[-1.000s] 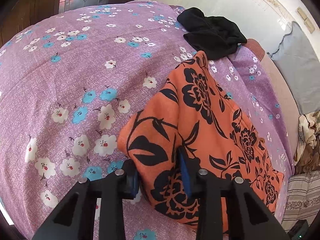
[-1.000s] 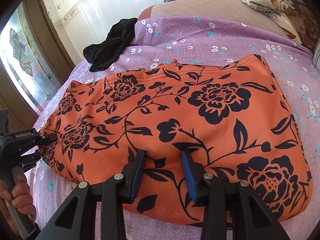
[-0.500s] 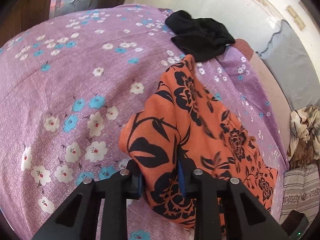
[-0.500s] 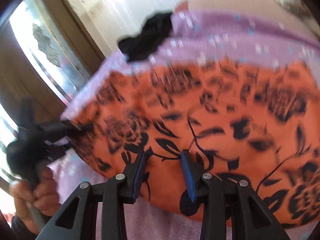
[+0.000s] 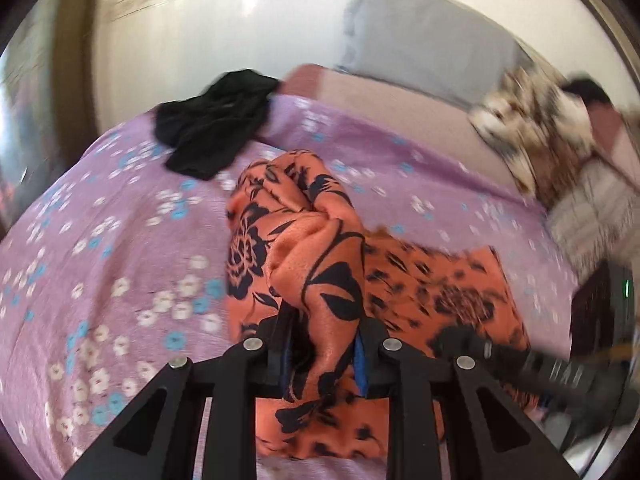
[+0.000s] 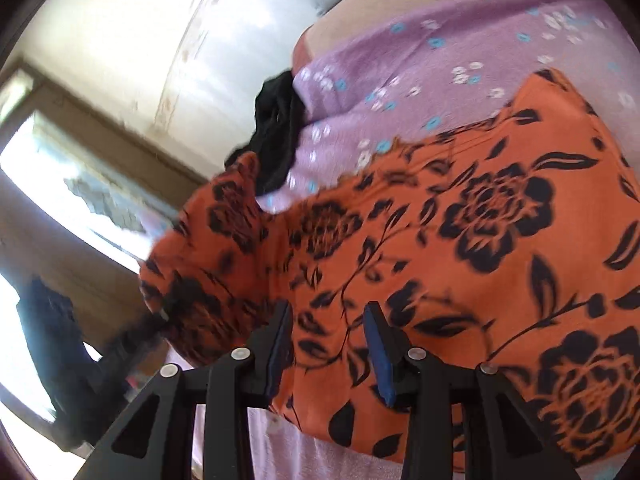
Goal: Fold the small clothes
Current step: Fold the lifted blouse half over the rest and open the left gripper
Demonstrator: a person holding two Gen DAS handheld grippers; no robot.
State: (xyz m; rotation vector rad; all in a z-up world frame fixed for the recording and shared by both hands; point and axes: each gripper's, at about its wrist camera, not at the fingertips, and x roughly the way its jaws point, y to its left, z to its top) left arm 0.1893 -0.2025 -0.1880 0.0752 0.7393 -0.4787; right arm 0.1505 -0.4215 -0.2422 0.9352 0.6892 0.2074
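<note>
The left tool (image 5: 324,344), its jaws just closed, pinches a bunched corner of the orange black-flowered cloth garment (image 5: 312,240), lifting it off the purple floral bed (image 5: 120,240) to fold over; the right tool (image 6: 328,344) grips its near edge, anchoring it.

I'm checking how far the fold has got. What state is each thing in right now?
Orange floral garment: one end lifted and bunched, the rest lying on the bedspread.
Left gripper: shut on the garment's bunched end, having just been closing.
Right gripper: fabric between its fingers; grip unclear.
Black garment: crumpled, untouched.
Purple bedspread: spread flat.
</note>
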